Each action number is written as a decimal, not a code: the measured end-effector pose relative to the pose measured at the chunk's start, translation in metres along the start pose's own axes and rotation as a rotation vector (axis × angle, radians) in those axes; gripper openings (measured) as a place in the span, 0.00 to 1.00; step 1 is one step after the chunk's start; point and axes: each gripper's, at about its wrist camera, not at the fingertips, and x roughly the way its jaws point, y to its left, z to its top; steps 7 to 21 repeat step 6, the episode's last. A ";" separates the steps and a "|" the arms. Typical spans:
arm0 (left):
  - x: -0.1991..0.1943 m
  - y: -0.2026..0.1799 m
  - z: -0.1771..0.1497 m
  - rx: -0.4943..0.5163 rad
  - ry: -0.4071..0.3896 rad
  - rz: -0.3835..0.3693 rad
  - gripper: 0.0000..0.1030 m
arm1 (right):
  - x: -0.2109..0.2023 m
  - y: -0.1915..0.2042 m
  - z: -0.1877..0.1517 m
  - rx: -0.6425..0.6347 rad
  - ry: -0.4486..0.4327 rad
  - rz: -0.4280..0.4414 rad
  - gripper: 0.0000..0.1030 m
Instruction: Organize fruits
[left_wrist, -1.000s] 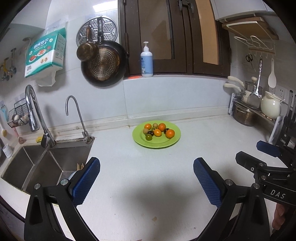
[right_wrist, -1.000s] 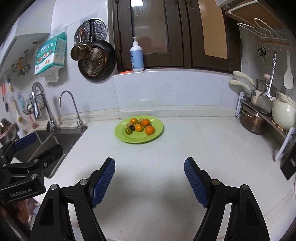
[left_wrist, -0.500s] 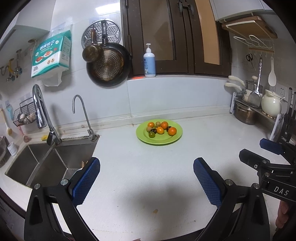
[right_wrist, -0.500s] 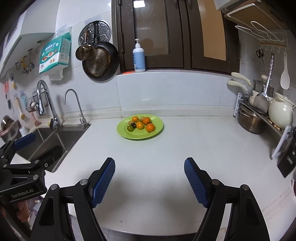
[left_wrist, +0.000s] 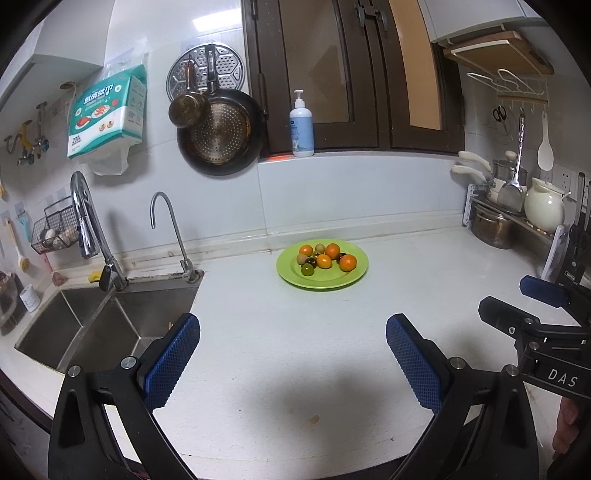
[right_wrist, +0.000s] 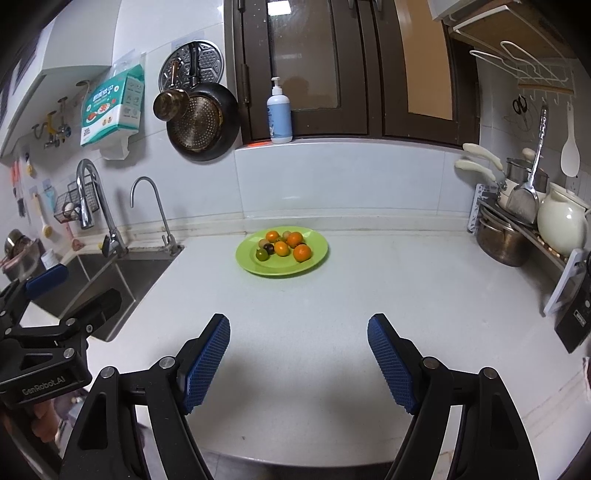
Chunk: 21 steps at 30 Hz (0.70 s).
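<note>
A green plate (left_wrist: 354, 278) (right_wrist: 317, 258) sits on the white counter near the back wall. It holds several small fruits: orange ones (left_wrist: 348, 262) (right_wrist: 302, 253), a green one (left_wrist: 307, 270) (right_wrist: 262, 254) and dark ones. My left gripper (left_wrist: 291, 354) is open and empty, well short of the plate, above the counter's front part. My right gripper (right_wrist: 298, 350) is open and empty, also well short of the plate. Each gripper shows at the edge of the other's view.
A steel double sink (left_wrist: 92, 325) with two taps lies at the left. Pots, a cream jug (left_wrist: 545, 210) and utensils stand on a rack at the right. A soap bottle (left_wrist: 302, 129) stands on the window ledge. Pans hang on the wall.
Both grippers have pulled back and up from the counter, so the plate looks farther away. Both stay open and empty.
</note>
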 end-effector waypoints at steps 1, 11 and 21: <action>0.000 0.000 0.000 0.001 0.000 -0.001 1.00 | 0.000 0.000 0.000 0.000 0.002 0.000 0.75; 0.001 -0.002 0.001 0.003 -0.003 0.007 1.00 | 0.000 -0.001 0.001 0.002 0.003 0.000 0.75; 0.001 -0.002 0.001 0.003 -0.003 0.007 1.00 | 0.000 -0.001 0.001 0.002 0.003 0.000 0.75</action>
